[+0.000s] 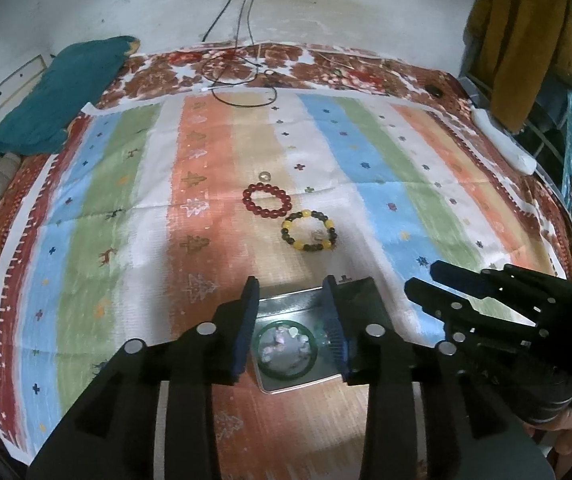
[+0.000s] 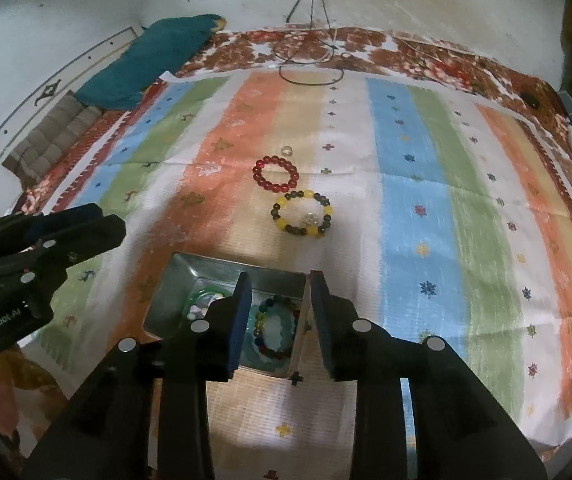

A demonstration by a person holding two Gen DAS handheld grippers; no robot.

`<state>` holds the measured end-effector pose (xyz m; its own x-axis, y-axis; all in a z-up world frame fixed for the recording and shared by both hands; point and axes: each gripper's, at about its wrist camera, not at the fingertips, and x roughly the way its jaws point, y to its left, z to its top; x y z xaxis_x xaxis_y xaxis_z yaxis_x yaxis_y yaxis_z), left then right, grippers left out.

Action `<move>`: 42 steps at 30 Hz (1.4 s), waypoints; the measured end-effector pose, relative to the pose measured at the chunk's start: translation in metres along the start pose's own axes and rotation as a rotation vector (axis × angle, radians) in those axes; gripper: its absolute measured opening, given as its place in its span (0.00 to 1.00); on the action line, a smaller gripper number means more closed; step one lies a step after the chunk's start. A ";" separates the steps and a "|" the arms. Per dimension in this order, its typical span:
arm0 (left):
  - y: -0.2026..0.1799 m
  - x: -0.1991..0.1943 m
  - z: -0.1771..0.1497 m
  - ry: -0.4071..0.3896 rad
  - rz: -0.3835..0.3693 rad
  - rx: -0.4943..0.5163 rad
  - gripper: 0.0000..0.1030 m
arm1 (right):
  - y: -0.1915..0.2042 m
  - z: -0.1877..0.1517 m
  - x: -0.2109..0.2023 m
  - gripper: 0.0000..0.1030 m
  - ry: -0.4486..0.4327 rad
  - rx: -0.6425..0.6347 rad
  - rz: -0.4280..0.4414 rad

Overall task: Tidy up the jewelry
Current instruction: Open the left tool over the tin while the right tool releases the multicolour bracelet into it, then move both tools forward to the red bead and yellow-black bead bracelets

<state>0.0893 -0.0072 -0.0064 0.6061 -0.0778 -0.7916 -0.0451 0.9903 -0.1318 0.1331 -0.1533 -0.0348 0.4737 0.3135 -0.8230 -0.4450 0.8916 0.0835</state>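
Both grippers hover over the metal tin, jaws part-open and holding nothing — three pieces left on the striped cloth.

Striped cloth (image 2: 425,200) covers the bed; metal tin (image 2: 174,280) sits on it at the near edge, already holding a green bangle (image 1: 284,346) and a multicoloured bead bracelet (image 2: 274,330). Left gripper (image 1: 290,322) stands above the bangle end, right gripper (image 2: 280,320) above the bracelet end, each with a narrow gap and nothing between the pads. Beyond the tin, straight ahead along the fingers: yellow-and-dark bracelet (image 2: 303,214) nearest, red bead bracelet (image 2: 276,174) touching its far side, small clear ring (image 2: 287,150) last. All three lie flat, well apart from either tool. Judgement: the right gripper is slightly better lined up with the yellow-and-dark bracelet — a forward reach, jaws wider.
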 end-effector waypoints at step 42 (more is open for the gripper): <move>0.053 0.120 0.073 0.150 0.173 -0.044 0.77 | -0.038 0.070 0.094 0.69 0.142 -0.001 -0.083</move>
<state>0.2174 0.0444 -0.0644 0.4620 0.0732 -0.8839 -0.1749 0.9845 -0.0098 0.2475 -0.1347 -0.0758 0.3969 0.1894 -0.8981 -0.4095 0.9122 0.0115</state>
